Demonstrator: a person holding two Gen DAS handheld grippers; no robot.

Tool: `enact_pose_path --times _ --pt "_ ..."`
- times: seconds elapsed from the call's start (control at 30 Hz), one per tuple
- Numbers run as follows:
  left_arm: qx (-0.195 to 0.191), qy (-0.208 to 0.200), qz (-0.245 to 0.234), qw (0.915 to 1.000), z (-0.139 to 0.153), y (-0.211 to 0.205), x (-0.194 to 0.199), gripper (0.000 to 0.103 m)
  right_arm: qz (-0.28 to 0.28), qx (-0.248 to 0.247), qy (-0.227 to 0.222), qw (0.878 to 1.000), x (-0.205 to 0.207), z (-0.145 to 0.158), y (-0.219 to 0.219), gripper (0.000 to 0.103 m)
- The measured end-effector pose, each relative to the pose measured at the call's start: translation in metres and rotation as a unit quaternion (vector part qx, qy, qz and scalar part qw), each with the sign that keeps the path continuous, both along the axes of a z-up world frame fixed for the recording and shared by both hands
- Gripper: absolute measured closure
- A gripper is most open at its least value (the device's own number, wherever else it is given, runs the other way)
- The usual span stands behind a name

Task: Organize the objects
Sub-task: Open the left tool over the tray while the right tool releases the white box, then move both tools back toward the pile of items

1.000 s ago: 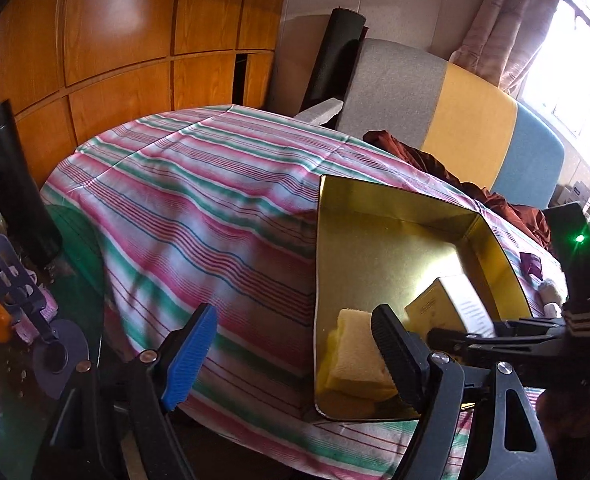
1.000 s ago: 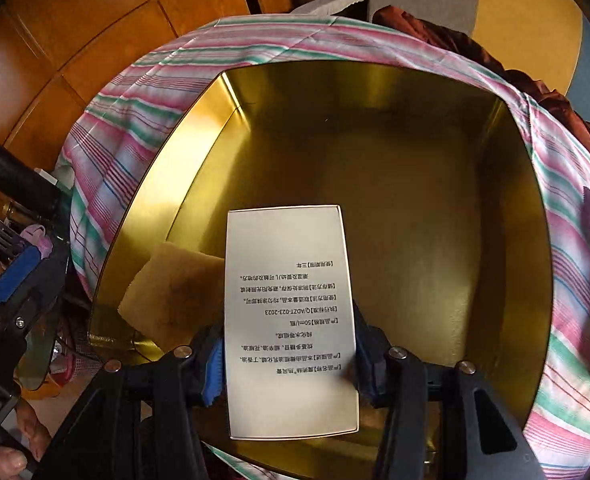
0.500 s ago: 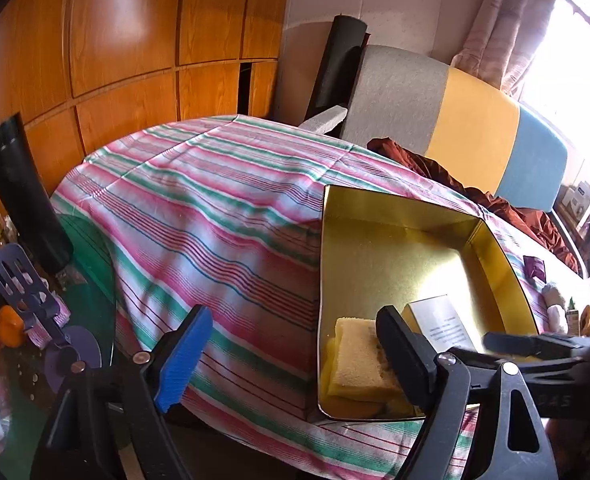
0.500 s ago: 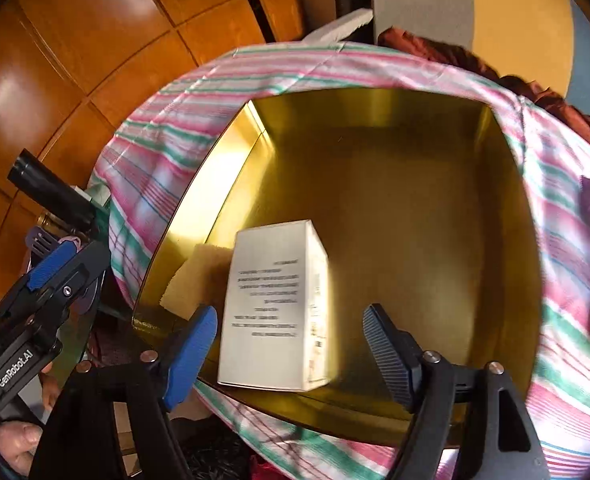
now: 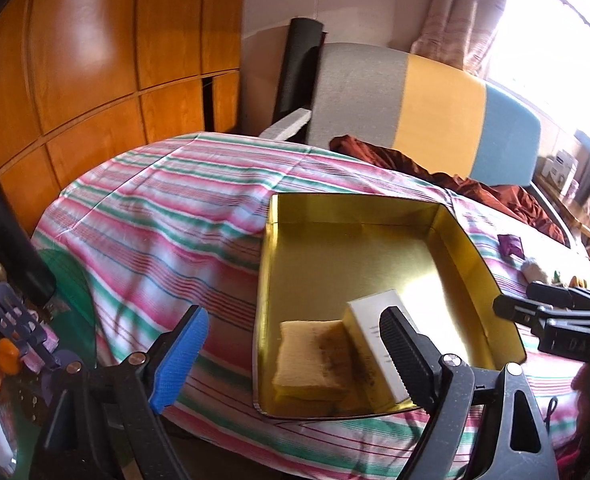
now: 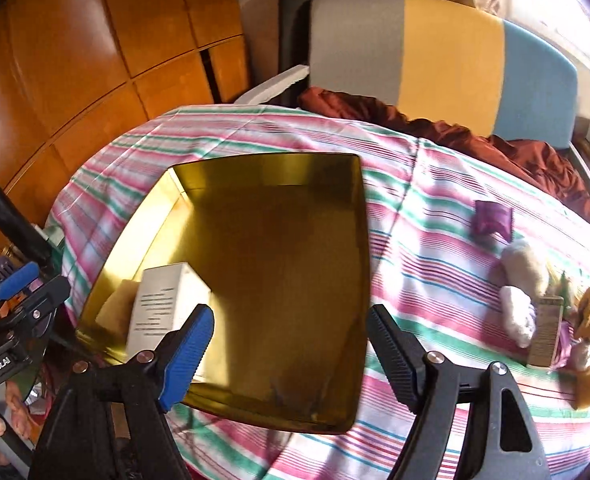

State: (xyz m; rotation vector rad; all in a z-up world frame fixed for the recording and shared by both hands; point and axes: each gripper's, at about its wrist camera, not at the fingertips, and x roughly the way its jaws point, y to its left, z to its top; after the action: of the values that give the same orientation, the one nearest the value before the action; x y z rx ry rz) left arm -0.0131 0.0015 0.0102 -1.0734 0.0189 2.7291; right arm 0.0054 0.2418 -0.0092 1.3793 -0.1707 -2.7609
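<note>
- the right gripper hangs above the gold tin, jaws wide apart, holding nothing.
- the left gripper is likewise spread and empty.
- the white box lies inside the tin's near corner, touching the yellow sponge.
- loose items sit on the striped cloth, right of the tin.

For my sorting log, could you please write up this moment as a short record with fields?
surface: striped tablecloth
container: open gold tin
inside tin: white box beside yellow sponge, near corner
outside tin: purple pouch, plush toy, right of the tin
left gripper: open, holding nothing
right gripper: open, holding nothing, above the tin's near edge
</note>
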Motion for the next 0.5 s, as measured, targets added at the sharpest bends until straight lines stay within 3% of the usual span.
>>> enact_pose_path --times 0.5 --pt "-0.025 -0.001 -0.085 0.996 0.004 0.069 0.008 0.015 -0.117 0.026 0.003 0.993 0.02 0.005 0.113 0.023"
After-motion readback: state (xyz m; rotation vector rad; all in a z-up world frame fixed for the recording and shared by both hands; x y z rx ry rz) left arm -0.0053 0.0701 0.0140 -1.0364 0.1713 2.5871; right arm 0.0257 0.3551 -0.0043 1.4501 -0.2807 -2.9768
